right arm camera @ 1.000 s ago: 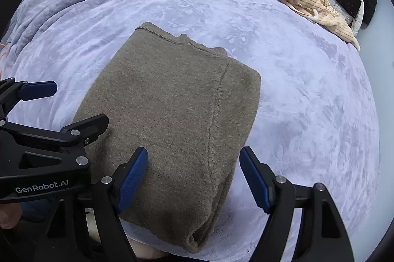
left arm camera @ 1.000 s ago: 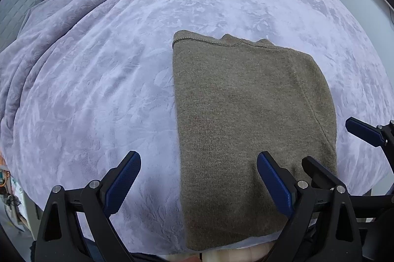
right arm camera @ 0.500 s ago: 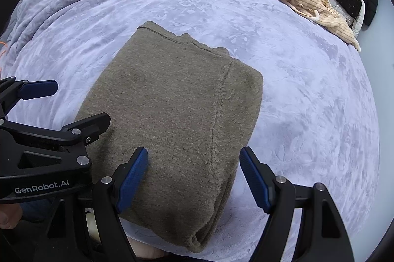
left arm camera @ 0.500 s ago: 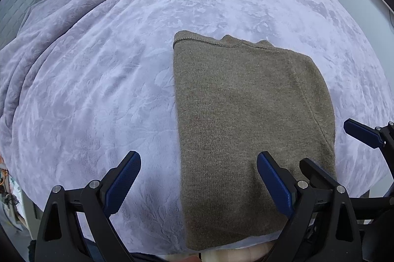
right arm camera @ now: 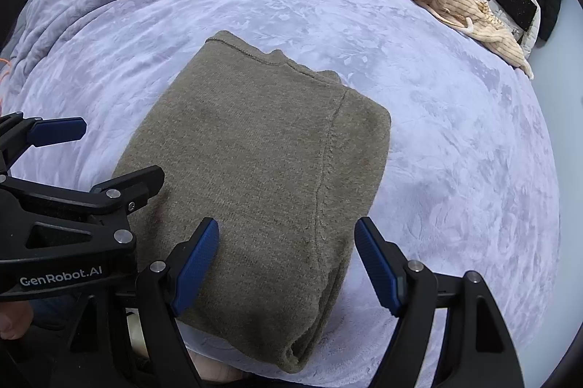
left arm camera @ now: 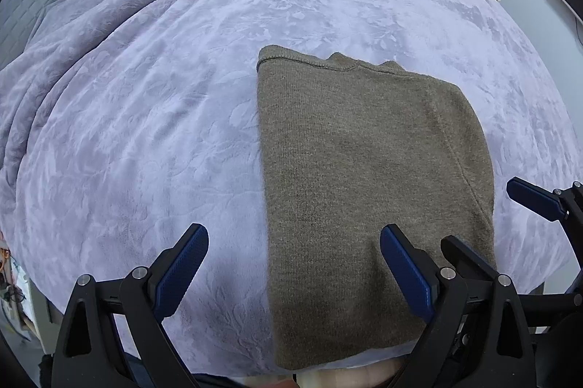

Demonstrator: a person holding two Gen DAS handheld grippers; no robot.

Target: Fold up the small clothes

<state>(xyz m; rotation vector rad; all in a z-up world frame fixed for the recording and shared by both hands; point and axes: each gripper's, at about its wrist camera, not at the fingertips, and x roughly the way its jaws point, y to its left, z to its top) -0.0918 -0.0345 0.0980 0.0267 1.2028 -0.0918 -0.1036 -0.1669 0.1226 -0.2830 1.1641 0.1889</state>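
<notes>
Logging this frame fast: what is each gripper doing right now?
Left gripper: open, holding nothing.
Right gripper: open, holding nothing, above the sweater.

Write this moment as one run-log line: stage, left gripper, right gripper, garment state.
stage: mid-fold | left gripper: open, empty | right gripper: open, empty | olive sweater: folded lengthwise, flat on the lavender bedspread

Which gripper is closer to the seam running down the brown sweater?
Right. The right gripper straddles the seam near the sweater's near end. The left gripper sits over the opposite edge, partly above the purple blanket.
</notes>
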